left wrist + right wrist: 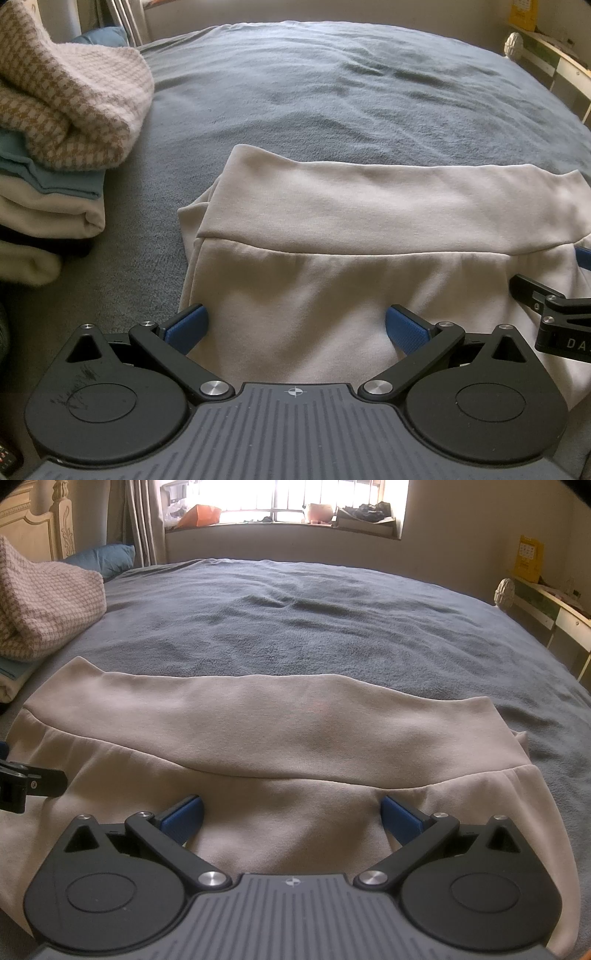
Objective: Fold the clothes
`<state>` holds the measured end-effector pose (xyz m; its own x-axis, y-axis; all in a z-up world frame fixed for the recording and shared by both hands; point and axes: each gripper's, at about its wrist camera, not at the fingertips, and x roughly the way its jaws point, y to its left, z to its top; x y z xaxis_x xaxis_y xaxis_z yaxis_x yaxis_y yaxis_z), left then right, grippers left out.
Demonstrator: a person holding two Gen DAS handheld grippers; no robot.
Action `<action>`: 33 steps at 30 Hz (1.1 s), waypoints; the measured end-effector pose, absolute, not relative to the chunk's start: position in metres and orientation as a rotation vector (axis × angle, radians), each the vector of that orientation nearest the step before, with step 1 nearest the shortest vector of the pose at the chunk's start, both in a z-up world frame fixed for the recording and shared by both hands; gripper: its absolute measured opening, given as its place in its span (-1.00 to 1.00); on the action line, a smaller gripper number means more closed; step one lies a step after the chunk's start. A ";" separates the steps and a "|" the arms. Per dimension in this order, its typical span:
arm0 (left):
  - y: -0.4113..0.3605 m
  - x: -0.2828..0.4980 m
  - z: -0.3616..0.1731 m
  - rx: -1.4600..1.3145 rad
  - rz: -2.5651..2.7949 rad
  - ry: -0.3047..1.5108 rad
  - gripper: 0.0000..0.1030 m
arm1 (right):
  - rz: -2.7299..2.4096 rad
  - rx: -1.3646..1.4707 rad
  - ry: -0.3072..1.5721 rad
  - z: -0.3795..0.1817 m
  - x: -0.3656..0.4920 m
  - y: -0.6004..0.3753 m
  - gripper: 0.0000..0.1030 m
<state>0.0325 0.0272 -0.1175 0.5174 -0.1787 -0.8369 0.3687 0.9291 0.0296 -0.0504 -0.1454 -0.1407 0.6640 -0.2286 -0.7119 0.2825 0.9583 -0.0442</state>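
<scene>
A beige sweatshirt point(369, 229) lies partly folded on the blue-grey bedspread point(332, 92), its wide hem band facing away from me. My left gripper point(295, 325) is open over the garment's left part, its blue pads point(186, 326) spread wide with cloth lying between them. The right gripper's black body point(554, 314) shows at the right edge of that view. In the right wrist view the same sweatshirt point(277, 716) fills the middle, and my right gripper point(291, 812) is open above its right part. The left gripper point(22, 779) pokes in at the left edge.
A stack of folded clothes point(48, 184) topped by a houndstooth knit point(66, 96) sits at the left of the bed. A blue pillow point(103, 559), a headboard point(40, 528) and a window sill point(288, 524) lie beyond. A small white table point(554, 609) stands at the right.
</scene>
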 end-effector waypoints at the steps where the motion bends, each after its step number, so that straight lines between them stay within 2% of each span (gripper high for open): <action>1: 0.027 0.033 -0.117 0.214 -0.331 0.974 1.00 | -0.289 0.072 0.794 -0.141 -0.050 -0.145 1.00; 33: 0.023 0.033 -0.117 0.225 -0.306 0.992 1.00 | -0.291 0.071 0.792 -0.142 -0.050 -0.146 1.00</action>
